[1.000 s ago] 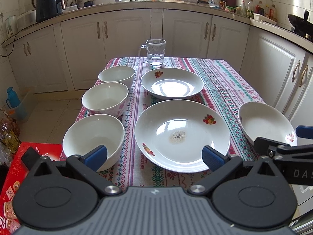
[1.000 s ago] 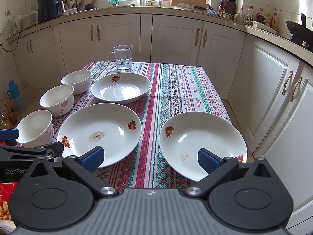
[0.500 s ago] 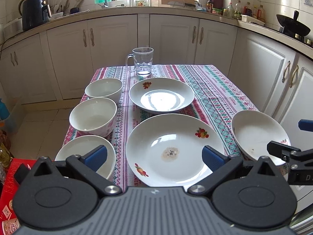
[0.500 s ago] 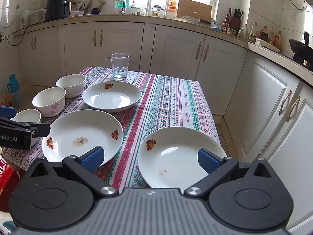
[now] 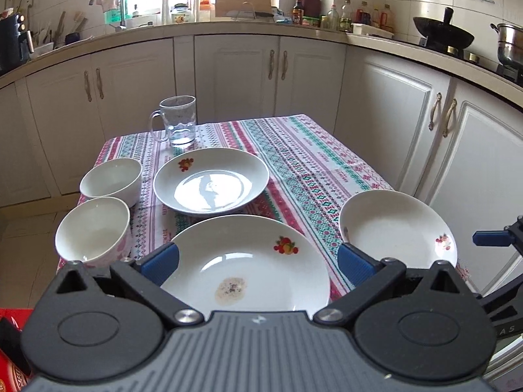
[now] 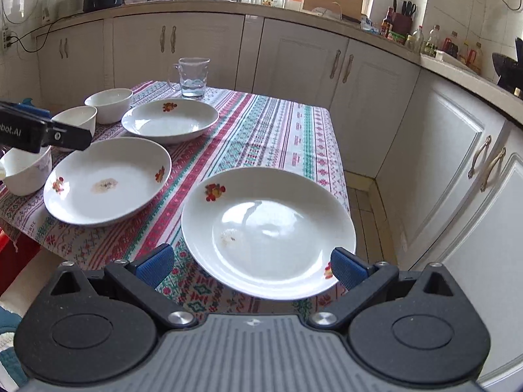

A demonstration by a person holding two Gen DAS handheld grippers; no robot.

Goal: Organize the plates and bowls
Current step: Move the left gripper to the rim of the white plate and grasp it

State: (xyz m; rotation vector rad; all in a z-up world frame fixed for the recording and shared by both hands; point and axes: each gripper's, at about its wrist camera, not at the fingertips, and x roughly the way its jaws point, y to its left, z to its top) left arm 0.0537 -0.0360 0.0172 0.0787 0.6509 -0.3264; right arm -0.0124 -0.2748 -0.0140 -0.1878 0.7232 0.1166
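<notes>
Hovering at the table's near edge, my left gripper [image 5: 256, 263] and right gripper [image 6: 251, 268] are both spread wide, pinching nothing. Nearest me lie a large stained plate [image 5: 245, 268] and, to its right, a smaller plate [image 6: 268, 228] on the striped tablecloth [image 6: 261, 137]. Beyond them sit another plate [image 5: 210, 181], three white bowls along the left edge and, farthest, a glass mug [image 5: 178, 121]

White plates [image 5: 245, 271] with fruit motifs sit on a red-green striped tablecloth [image 5: 313, 166].
</notes>
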